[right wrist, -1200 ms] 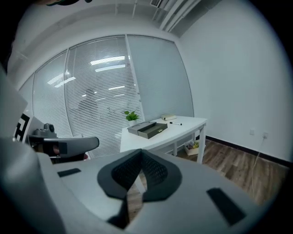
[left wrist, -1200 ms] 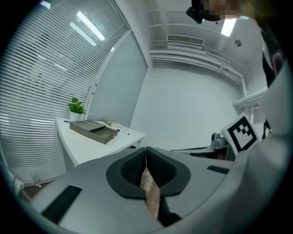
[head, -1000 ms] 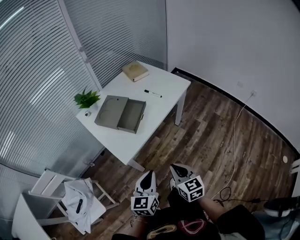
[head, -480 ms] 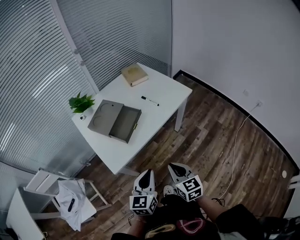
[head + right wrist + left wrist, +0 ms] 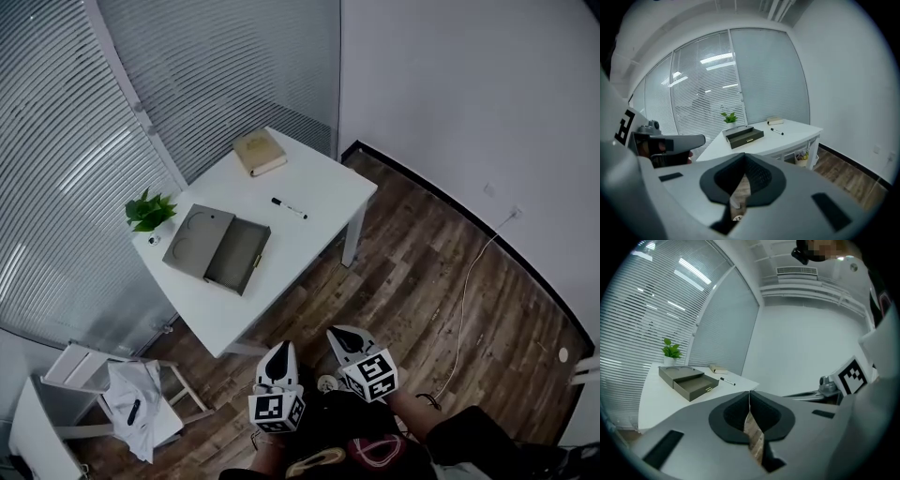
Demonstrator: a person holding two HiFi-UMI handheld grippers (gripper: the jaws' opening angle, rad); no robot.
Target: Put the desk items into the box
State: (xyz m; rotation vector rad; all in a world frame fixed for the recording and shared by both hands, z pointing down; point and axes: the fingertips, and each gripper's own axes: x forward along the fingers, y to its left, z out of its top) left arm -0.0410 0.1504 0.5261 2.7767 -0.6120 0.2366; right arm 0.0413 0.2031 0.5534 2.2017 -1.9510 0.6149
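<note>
A white desk (image 5: 319, 183) stands ahead of me by the blinds. On it lie a grey box (image 5: 217, 251) with its drawer pulled out, a black pen (image 5: 289, 207) and a tan book (image 5: 259, 152). The box (image 5: 689, 380), the pen (image 5: 726, 380) and the book (image 5: 718, 369) also show in the left gripper view, and the box (image 5: 743, 135) and the pen (image 5: 776, 131) in the right gripper view. My left gripper (image 5: 279, 349) and right gripper (image 5: 339, 334) hang side by side over the wooden floor, well short of the desk. Both are shut with nothing in them.
A potted plant (image 5: 148, 211) stands at the desk's left edge beside the box. A chair (image 5: 112, 394) with a white cloth on it is at the lower left. A cable (image 5: 464, 300) runs over the floor on the right. A small basket (image 5: 804, 158) sits under the desk.
The view has shifted: the desk now sits further left in the head view and both grippers lower and further left. Both jaws stay shut and empty.
</note>
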